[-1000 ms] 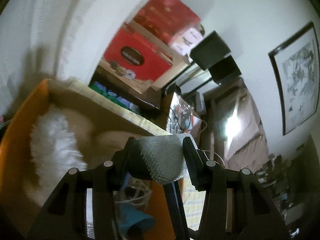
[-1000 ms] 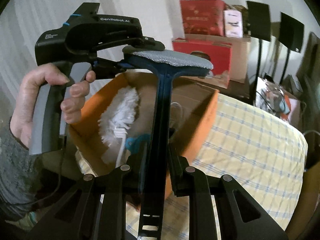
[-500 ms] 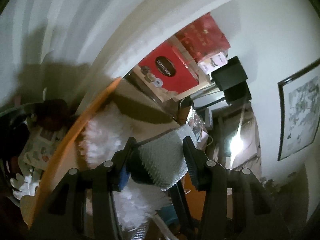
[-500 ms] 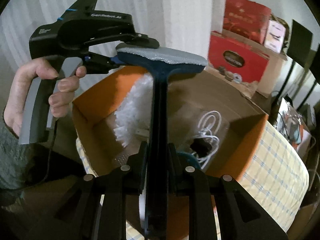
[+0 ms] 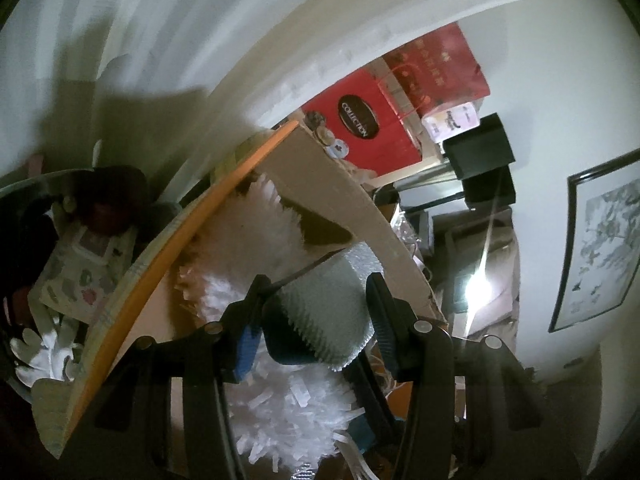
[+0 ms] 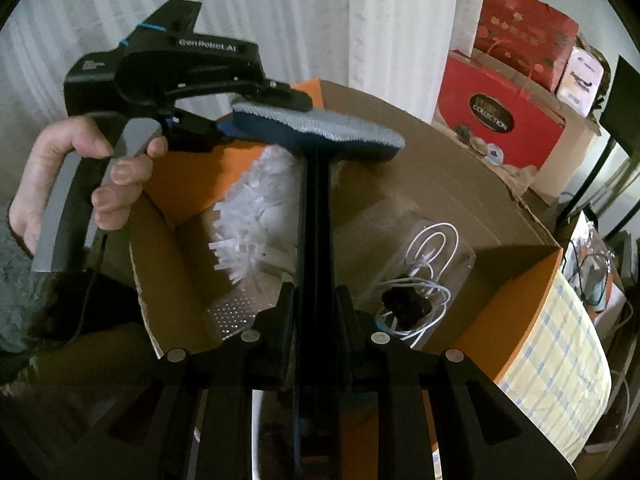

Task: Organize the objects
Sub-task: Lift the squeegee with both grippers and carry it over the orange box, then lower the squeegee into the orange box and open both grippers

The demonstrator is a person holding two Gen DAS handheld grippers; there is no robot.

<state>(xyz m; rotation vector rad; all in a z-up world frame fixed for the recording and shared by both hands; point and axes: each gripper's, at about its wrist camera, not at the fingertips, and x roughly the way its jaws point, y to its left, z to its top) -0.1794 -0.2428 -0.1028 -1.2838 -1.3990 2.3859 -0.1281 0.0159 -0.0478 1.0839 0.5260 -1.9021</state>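
A dark blue window squeegee with a grey microfibre pad [image 6: 320,128] hangs over an open orange cardboard box [image 6: 516,332]. My right gripper [image 6: 314,300] is shut on its long handle [image 6: 316,216]. My left gripper [image 5: 316,312] is shut on the end of the squeegee head [image 5: 324,312], and shows from outside in the right wrist view [image 6: 256,100]. In the box lie a white fluffy duster [image 6: 256,216], a coiled white cable with a black plug [image 6: 416,284] in a clear bag, and a perforated metal piece [image 6: 232,312].
The box stands on a yellow checked cloth [image 6: 560,380]. Red gift boxes [image 6: 500,120] are stacked behind it against a white curtain [image 6: 320,20]. White gloves [image 5: 44,352] and a patterned paper [image 5: 80,276] lie left of the box.
Both grippers have carried the squeegee forward and down over the box, so more of the box's inside and the duster shows now.
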